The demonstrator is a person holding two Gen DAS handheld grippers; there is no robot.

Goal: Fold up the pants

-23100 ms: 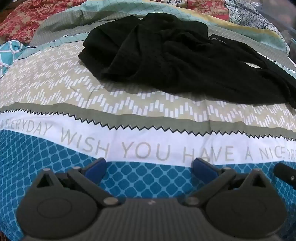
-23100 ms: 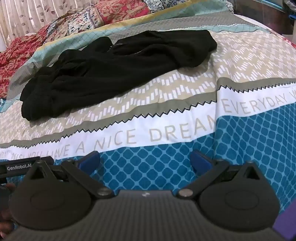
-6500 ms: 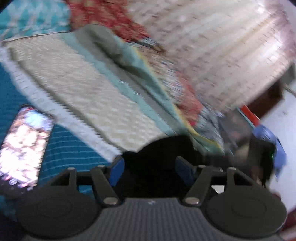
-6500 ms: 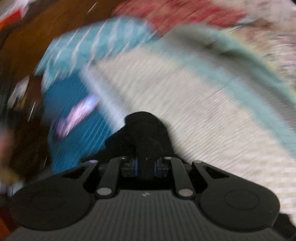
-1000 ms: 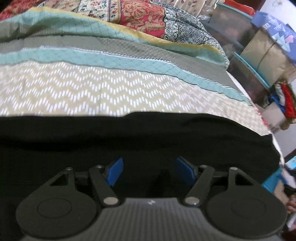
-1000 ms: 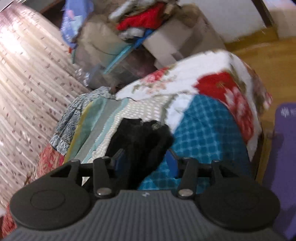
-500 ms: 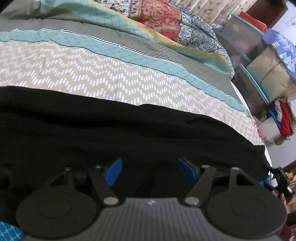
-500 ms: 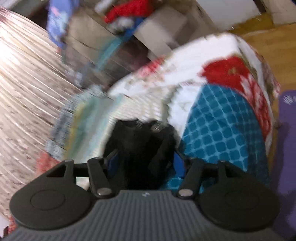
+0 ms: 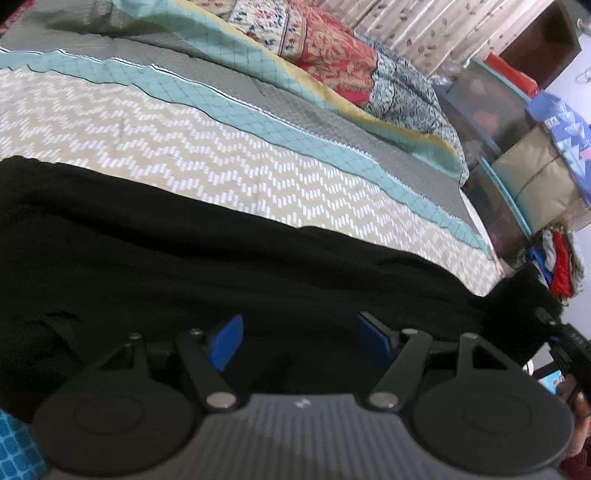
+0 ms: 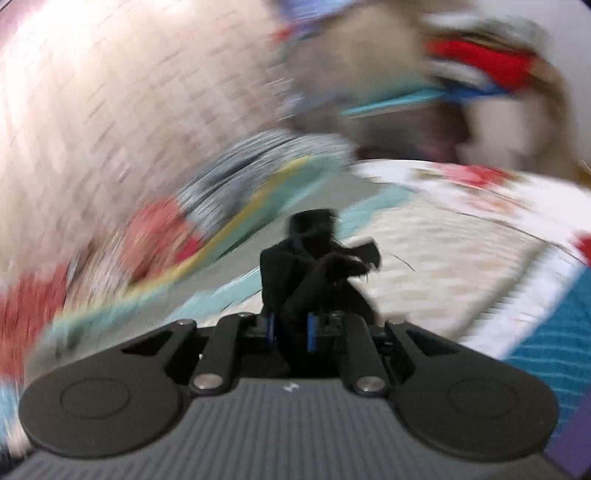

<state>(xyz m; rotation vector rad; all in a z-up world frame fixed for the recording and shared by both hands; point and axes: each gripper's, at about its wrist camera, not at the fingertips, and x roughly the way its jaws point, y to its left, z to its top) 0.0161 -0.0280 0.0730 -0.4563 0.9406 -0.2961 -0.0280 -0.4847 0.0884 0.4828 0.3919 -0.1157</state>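
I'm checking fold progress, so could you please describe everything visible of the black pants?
The black pants look like soft, matte fabric, spread in a long band across the patterned bedspread. The open left gripper sits over them. At one end, the right gripper is shut on a bunched fold; that view is blurred.

Ahead of the left gripper, a bed covered by a beige zigzag-print bedsheet with teal and grey bands (image 9: 229, 155). Beyond it, a red floral quilt (image 9: 332, 59) bunched before cream leaf-patterned curtains (image 9: 443, 29). Far right: dark translucent storage bins (image 9: 484, 110). Right wrist view motion-blurred.
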